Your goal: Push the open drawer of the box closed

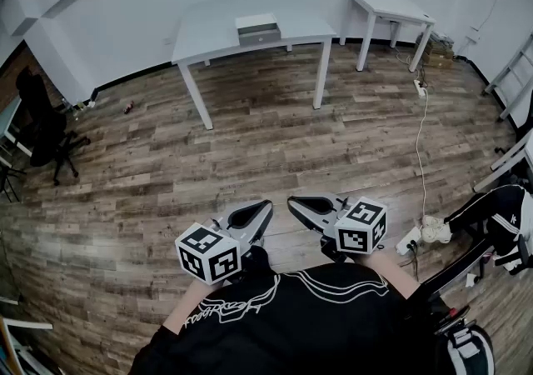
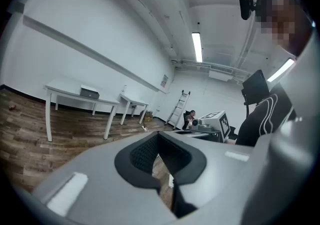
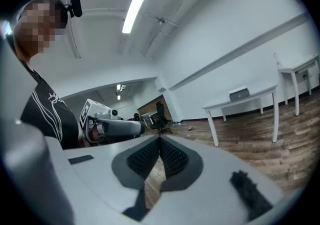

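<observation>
Left gripper (image 1: 254,213) and right gripper (image 1: 306,205) are being held empty, fingers together; the far box (image 1: 257,22), probably light, takes pressing at its drawer front (image 1: 260,35).

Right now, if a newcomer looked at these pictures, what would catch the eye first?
First come the two grippers held close to the person's body at the bottom of the head view: the left gripper and the right gripper, both shut with nothing between their jaws. Next is the white table at the far side of the wooden floor, with the small grey box on it, far from both grippers.
</observation>
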